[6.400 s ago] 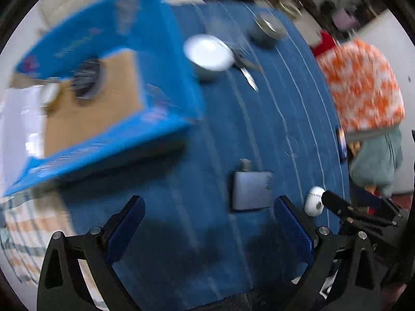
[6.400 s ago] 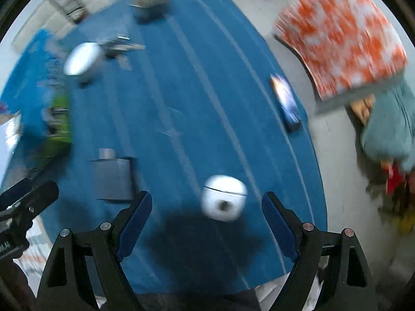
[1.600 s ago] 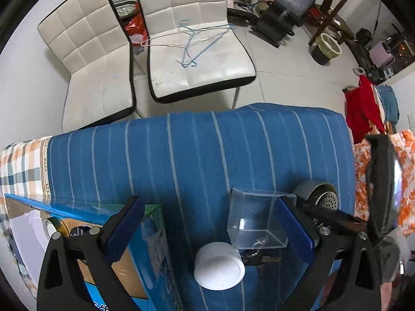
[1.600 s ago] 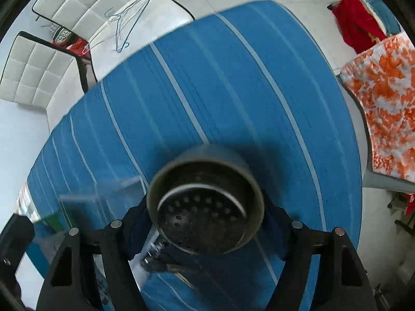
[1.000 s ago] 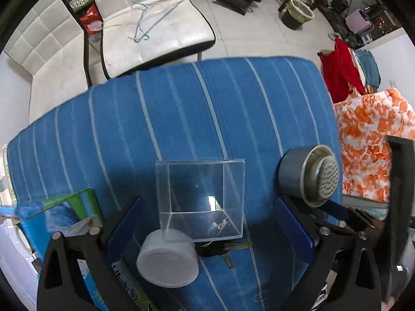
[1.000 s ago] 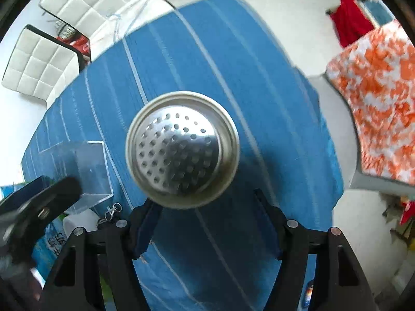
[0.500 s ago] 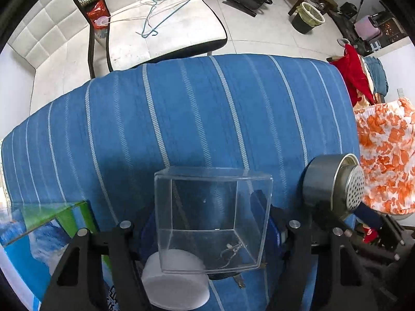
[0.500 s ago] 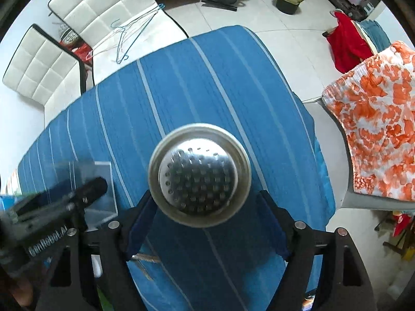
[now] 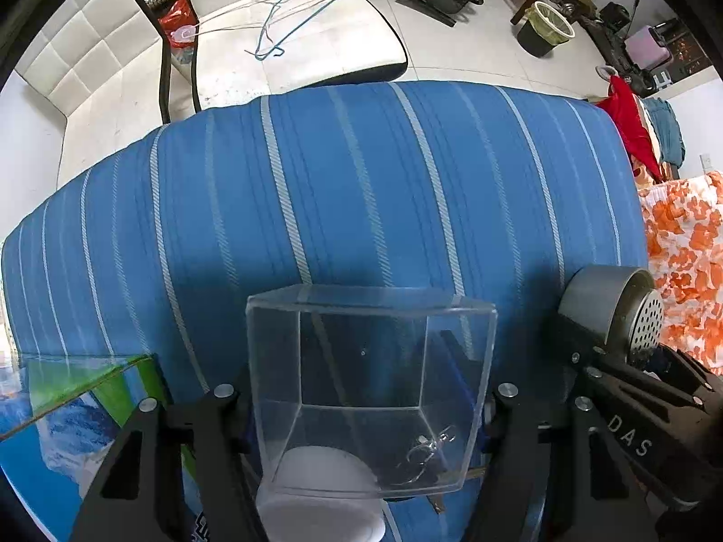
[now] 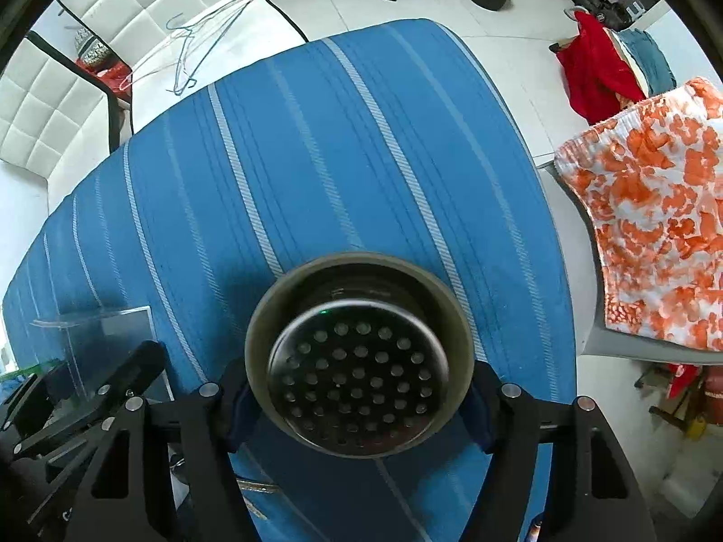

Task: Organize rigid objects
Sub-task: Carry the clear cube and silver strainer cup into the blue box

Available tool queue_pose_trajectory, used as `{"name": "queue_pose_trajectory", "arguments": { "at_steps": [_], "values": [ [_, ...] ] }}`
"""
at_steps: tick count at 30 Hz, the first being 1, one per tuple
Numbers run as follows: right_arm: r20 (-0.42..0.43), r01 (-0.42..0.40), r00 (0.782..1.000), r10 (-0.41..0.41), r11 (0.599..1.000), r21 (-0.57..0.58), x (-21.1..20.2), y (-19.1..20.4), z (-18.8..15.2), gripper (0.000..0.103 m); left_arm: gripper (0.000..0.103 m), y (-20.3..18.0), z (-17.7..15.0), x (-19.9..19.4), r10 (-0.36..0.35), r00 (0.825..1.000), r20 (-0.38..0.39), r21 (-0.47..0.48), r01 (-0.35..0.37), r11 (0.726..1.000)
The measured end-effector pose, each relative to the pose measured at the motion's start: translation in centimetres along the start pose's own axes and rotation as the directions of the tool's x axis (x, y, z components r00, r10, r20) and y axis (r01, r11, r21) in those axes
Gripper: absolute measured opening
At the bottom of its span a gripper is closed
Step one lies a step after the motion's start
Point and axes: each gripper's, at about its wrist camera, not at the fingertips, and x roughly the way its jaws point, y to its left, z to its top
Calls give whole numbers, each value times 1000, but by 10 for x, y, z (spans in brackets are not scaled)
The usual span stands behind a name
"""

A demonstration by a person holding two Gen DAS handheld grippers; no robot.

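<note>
My left gripper [image 9: 363,399] is shut on a clear plastic box [image 9: 368,384] and holds it above the blue striped tablecloth [image 9: 343,189]. Seen through the box are a white round lid [image 9: 323,503] and a bunch of keys [image 9: 429,449] on the cloth. My right gripper [image 10: 359,399] is shut on a steel cup with a perforated strainer [image 10: 359,366], its open end facing the camera. The cup also shows in the left wrist view [image 9: 610,311], to the right of the box. The box shows in the right wrist view [image 10: 97,338] at the left.
A blue and green carton [image 9: 77,415] stands at the left edge of the table. White padded chairs [image 9: 289,31] with wire hangers [image 9: 289,22] stand beyond the far edge. An orange patterned cloth [image 10: 655,235] lies on a chair at the right.
The left gripper has lifted the clear box closer to the camera. The right gripper has tipped the steel cup, so its open end with the strainer inside now faces the camera.
</note>
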Motion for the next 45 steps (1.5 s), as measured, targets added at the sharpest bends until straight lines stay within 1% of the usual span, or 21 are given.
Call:
{"name": "queue_pose_trajectory", "arguments": {
  "at_steps": [3, 7, 10, 13, 16, 17, 18, 20, 23, 25, 26, 29, 30, 33, 35, 38, 42, 45],
  "values": [
    [13, 7, 1000, -7, 1000, -7, -5, -1, -6, 72, 62, -2, -2, -8, 8, 1000, 21, 7, -8, 1000],
    [41, -33, 999, 33, 999, -4, -27, -8, -21, 72, 62, -7, -8, -29, 6, 997, 74, 29, -8, 1000],
    [78, -65, 995, 66, 998, -20, -51, -12, -36, 72, 62, -7, -18, -53, -16, 993, 121, 37, 12, 999],
    [122, -101, 987, 105, 994, -42, -81, -10, -54, 72, 62, -5, -32, -84, -47, 983, 176, 45, 39, 998],
    [167, -141, 974, 152, 987, -75, -115, 0, -77, 72, 62, 7, -52, -122, -83, 966, 244, 56, 71, 996],
    [176, -151, 971, 165, 985, -89, -125, 6, -84, 72, 62, 13, -58, -133, -93, 960, 262, 61, 80, 995],
    [191, -175, 963, 192, 979, -105, -139, 17, -95, 72, 62, 20, -66, -143, -95, 956, 276, 63, 81, 995],
    [195, -201, 954, 229, 968, -152, -155, 38, -112, 72, 62, 40, -84, -163, -101, 949, 298, 58, 87, 994],
    [190, -238, 941, 279, 948, -213, -174, 77, -134, 72, 62, 79, -107, -186, -96, 945, 312, 20, 95, 995],
    [184, -259, 932, 311, 931, -256, -181, 111, -149, 72, 62, 108, -127, -198, -75, 944, 321, -16, 84, 996],
    [177, -262, 932, 317, 924, -279, -181, 128, -154, 72, 62, 122, -136, -202, -65, 944, 322, -36, 81, 996],
    [145, -275, 931, 334, 906, -321, -172, 185, -165, 72, 62, 166, -162, -199, -27, 949, 313, -108, 64, 992],
    [135, -277, 932, 335, 904, -327, -169, 197, -166, 72, 62, 174, -169, -195, -21, 952, 305, -127, 63, 990],
    [119, -252, 944, 307, 906, -340, -152, 240, -169, 72, 62, 208, -187, -175, -17, 962, 273, -190, 71, 979],
    [98, -248, 950, 297, 906, -344, -141, 255, -168, 72, 62, 227, -193, -159, -15, 968, 249, -223, 72, 972],
    [87, -207, 964, 253, 912, -355, -121, 275, -165, 72, 62, 247, -198, -143, -54, 974, 219, -261, 112, 959],
    [54, -158, 980, 190, 918, -365, -93, 295, -157, 73, 62, 261, -203, -122, -83, 980, 183, -263, 130, 956],
    [74, -89, 989, 129, 912, -400, -81, 309, -156, 73, 62, 261, -202, -104, -103, 984, 145, -246, 137, 960]
  ]
}}
